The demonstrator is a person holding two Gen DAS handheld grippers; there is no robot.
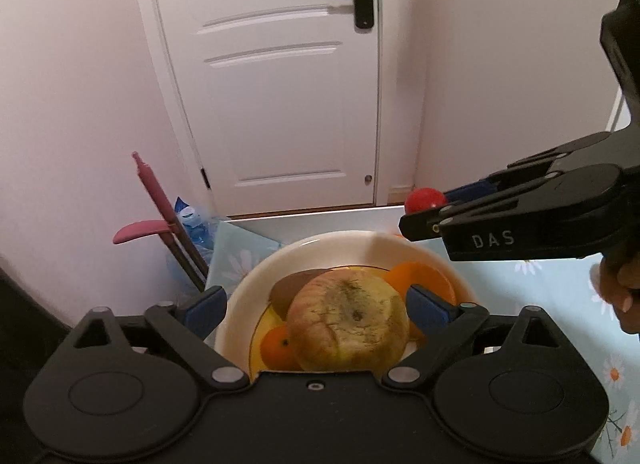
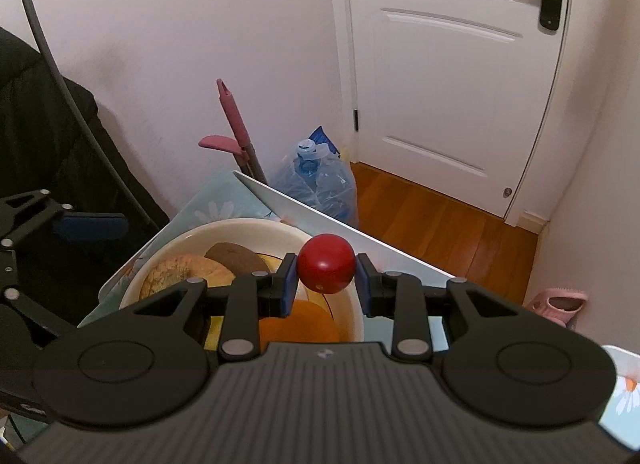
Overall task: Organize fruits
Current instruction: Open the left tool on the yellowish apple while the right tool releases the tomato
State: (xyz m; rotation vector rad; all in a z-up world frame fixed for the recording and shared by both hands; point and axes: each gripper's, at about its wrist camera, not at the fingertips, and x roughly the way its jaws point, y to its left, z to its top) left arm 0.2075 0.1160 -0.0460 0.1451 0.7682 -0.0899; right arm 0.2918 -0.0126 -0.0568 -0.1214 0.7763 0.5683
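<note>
A cream bowl (image 1: 256,284) holds a big yellowish apple (image 1: 348,322), a brown kiwi (image 1: 286,288) and oranges (image 1: 426,278). My left gripper (image 1: 316,306) is open, its blue pads on either side of the apple above the bowl. My right gripper (image 2: 326,278) is shut on a small red tomato (image 2: 326,264) and holds it above the bowl's far rim (image 2: 276,225). The right gripper also shows in the left wrist view (image 1: 424,215) with the tomato (image 1: 424,199). The apple (image 2: 180,270), kiwi (image 2: 236,258) and an orange (image 2: 298,322) lie in the bowl below it.
The bowl sits on a table with a pale blue daisy cloth (image 1: 560,296) near its far edge (image 2: 360,234). Beyond it stand a pink mop (image 2: 236,127), a blue water jug (image 2: 320,183), a white door (image 1: 280,75) and wood floor (image 2: 440,215). A dark chair (image 2: 60,135) is at left.
</note>
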